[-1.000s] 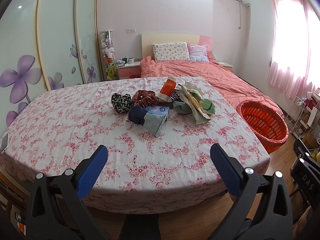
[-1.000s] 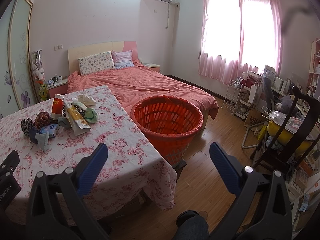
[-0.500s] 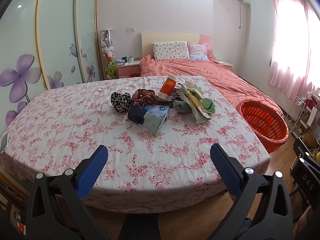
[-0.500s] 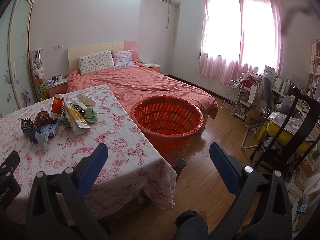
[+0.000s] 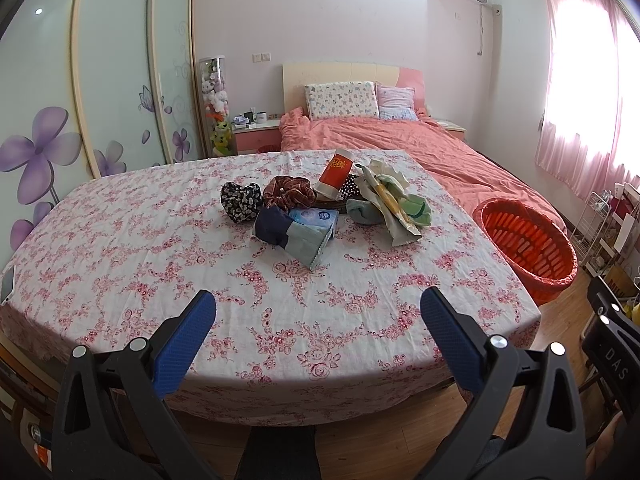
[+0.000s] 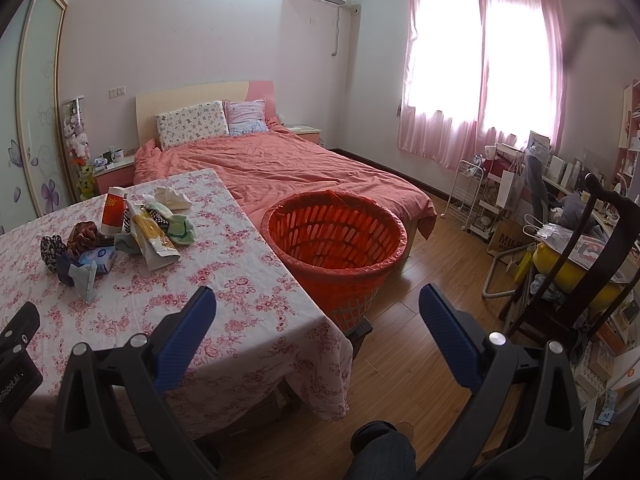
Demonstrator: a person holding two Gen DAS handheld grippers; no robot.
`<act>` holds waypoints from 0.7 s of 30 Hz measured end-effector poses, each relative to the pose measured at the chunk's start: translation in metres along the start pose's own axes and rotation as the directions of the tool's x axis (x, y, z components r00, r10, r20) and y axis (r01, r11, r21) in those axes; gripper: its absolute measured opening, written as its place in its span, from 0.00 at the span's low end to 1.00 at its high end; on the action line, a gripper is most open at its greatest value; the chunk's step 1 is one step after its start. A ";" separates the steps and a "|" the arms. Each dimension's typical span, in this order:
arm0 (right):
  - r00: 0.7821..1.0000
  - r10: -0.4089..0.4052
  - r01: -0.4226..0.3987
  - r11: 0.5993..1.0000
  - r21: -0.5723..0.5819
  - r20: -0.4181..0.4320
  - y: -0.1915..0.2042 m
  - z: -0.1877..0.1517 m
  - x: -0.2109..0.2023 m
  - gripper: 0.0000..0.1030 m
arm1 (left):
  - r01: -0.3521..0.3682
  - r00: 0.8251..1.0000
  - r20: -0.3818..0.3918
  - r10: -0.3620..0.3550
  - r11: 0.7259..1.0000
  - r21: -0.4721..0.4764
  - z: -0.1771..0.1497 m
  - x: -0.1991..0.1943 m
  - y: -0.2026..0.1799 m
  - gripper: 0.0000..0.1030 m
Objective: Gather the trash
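The left wrist view is showing almost the same picture as a moment ago, only the worktop [image 5: 168,240] is sitting a tiny bit higher, so the left tool [image 5: 318,312] is hardly moving at all. It is hanging over the near edge of the worktop with its blue pads spread wide and nothing between them. The right tool [image 6: 317,308] is also waiting wide apart and holding nothing, out past the corner of the worktop. The trash pile [image 5: 328,204] is lying untouched in the middle of the far half of the worktop: a long wrapper [image 5: 394,212], a red tube [image 5: 337,172], a blue tissue pack [image 5: 314,218] and some bits of cloth. The orange basket [image 6: 336,236] is standing on the floor just beside the worktop, between it and the bed [image 6: 280,164], and it is looking empty. So I am thinking the job is only starting, and a tool is needing to reach far forward to get the first piece.
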State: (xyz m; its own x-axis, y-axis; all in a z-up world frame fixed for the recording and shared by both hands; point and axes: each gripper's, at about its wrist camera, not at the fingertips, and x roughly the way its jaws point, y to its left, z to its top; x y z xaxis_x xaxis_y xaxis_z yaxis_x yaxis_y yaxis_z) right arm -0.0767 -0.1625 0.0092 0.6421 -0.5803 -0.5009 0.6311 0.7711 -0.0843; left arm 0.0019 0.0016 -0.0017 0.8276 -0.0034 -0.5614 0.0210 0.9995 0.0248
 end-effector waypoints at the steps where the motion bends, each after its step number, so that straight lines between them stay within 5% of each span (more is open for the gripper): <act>1: 1.000 0.000 0.000 1.000 0.000 0.000 0.000 0.000 0.000 0.96 | 0.000 1.000 -0.001 0.000 1.000 0.000 0.000 0.000 0.000 0.98; 21: 1.000 -0.003 0.003 1.000 -0.002 -0.004 0.002 0.000 0.002 0.96 | -0.001 1.000 -0.016 0.001 1.000 -0.005 -0.010 0.004 -0.001 0.98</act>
State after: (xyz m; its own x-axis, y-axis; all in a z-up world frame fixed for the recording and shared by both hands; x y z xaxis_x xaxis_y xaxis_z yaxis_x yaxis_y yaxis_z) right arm -0.0739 -0.1624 0.0077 0.6389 -0.5813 -0.5039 0.6320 0.7701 -0.0870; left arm -0.0006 0.0010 -0.0123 0.8182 -0.0022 -0.5749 0.0175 0.9996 0.0211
